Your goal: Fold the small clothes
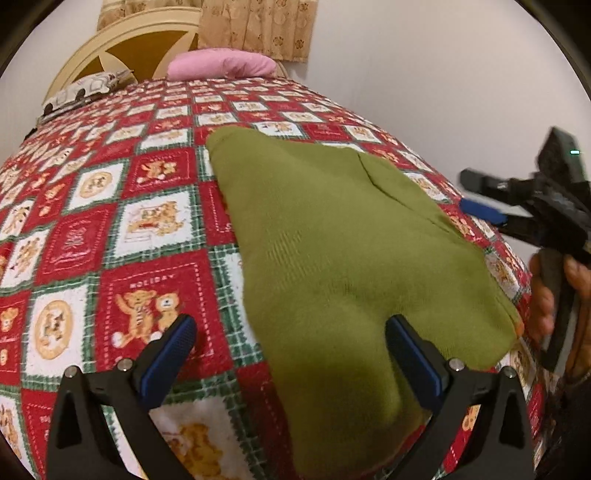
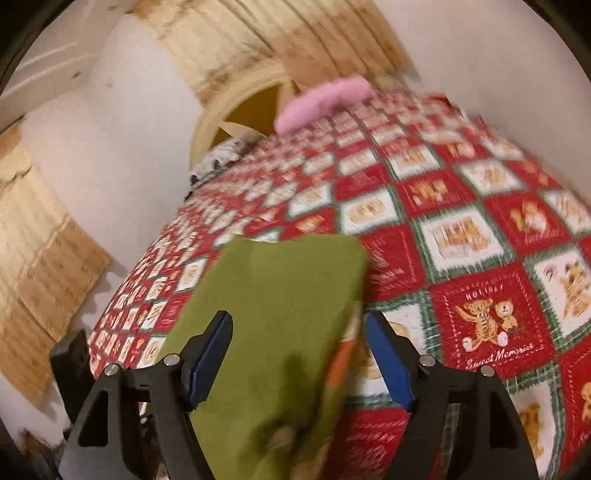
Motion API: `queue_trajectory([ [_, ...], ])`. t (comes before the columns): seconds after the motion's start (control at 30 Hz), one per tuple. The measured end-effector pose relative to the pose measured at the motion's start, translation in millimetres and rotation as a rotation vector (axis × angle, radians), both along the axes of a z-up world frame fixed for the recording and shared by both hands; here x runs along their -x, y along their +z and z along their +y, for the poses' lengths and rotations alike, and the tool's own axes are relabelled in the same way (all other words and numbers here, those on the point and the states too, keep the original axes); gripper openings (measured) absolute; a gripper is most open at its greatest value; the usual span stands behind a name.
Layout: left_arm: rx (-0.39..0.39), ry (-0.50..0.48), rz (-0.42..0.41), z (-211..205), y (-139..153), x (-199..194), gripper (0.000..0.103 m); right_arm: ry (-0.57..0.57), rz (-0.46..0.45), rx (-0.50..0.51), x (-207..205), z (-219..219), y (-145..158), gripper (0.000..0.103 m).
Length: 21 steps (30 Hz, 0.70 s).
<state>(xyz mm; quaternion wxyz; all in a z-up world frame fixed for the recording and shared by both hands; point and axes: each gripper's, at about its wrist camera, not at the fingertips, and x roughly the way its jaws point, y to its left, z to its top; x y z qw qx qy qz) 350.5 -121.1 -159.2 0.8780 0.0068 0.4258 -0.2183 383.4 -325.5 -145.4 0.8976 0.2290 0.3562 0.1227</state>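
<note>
A green garment [image 1: 332,236] lies folded flat on a bed under a red, white and green teddy-bear blanket [image 1: 140,221]. My left gripper [image 1: 291,328] stands wide open over the garment's near end, its blue pads apart from the cloth. At the right edge of the bed a hand [image 1: 543,302] holds my right gripper [image 1: 478,195], its fingers spread beside the garment's right side. The right wrist view is blurred. There the green garment [image 2: 280,288] lies below and between the open fingers of the right gripper [image 2: 299,325], and neither pad presses on it.
A pink pillow [image 1: 221,64] and a patterned pillow [image 1: 85,90] lie at the head of the bed against a cream headboard [image 1: 122,40]. A beige curtain [image 1: 258,26] hangs behind. A white wall borders the bed's right edge [image 1: 517,266].
</note>
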Motion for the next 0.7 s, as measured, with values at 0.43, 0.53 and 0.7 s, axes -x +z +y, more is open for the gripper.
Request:
queue_trajectory([
  [0.43, 0.056, -0.030, 0.035, -4.5, -13.3, -7.3, 0.103, 0.054, 0.130, -0.077, -72.1, -10.4, -47.3, 0.069],
  [0.53, 0.057, -0.033, 0.031, -6.3, -13.3, -7.0, 0.103, 0.088, 0.131, -0.070, -79.4, -2.3, -51.7, 0.054],
  [0.7, 0.056, -0.054, 0.029, -10.6, -13.7, -6.8, 0.103, 0.087, 0.115, -0.110, -78.1, -6.4, -59.0, 0.045],
])
